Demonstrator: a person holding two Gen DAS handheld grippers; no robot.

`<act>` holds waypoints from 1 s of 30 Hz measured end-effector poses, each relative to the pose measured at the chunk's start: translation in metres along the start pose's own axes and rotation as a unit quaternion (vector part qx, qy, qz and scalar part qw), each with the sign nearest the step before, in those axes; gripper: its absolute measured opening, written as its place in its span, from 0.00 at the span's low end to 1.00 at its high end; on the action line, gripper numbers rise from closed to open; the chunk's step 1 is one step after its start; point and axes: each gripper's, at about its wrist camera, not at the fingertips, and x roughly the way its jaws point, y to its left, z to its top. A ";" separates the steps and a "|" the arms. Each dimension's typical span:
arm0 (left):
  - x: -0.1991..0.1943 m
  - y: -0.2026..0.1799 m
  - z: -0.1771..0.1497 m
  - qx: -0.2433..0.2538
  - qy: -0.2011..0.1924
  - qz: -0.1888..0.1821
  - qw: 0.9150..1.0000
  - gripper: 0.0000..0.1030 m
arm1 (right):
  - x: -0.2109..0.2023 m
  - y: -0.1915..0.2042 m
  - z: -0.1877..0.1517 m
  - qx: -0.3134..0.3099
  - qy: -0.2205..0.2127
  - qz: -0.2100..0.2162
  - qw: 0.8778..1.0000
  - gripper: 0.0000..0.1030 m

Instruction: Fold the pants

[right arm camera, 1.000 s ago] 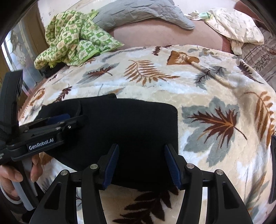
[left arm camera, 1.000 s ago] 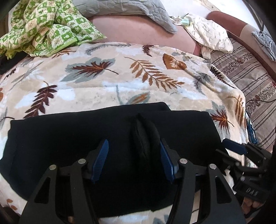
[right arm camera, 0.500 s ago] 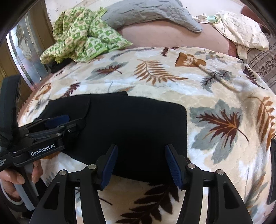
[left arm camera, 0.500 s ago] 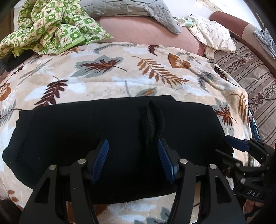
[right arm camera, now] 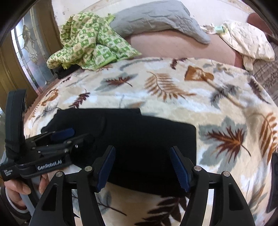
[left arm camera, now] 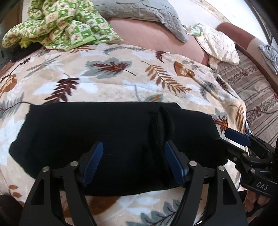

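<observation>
The black pants [left arm camera: 104,139] show no readable folds; the green cloth [left arm camera: 60,26] is cut off.

You have two tools, left [left arm camera: 133,163] and right [right arm camera: 142,166], one folded black pants [left arm camera: 107,139], one leaf-print blanket [left arm camera: 113,78], one green checked cloth [left arm camera: 59,26], one grey quilt [left arm camera: 139,10]

pants [left arm camera: 107,139]: black, folded into a wide flat band
place: middle of frame, lying on the blanket
detail: raised crease right of centre
</observation>
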 end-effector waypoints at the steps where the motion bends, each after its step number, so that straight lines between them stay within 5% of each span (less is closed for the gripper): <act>1: -0.003 0.004 0.001 -0.003 -0.001 0.003 1.000 0.73 | 0.000 0.003 0.002 -0.002 -0.001 0.003 1.000 0.65; 19: -0.052 0.086 -0.014 -0.093 -0.021 0.021 0.995 0.79 | 0.044 0.083 0.036 -0.057 0.011 0.079 0.995 0.72; 30: -0.058 0.152 -0.047 -0.213 -0.017 0.028 0.977 0.80 | 0.086 0.162 0.075 -0.151 0.018 0.150 0.977 0.79</act>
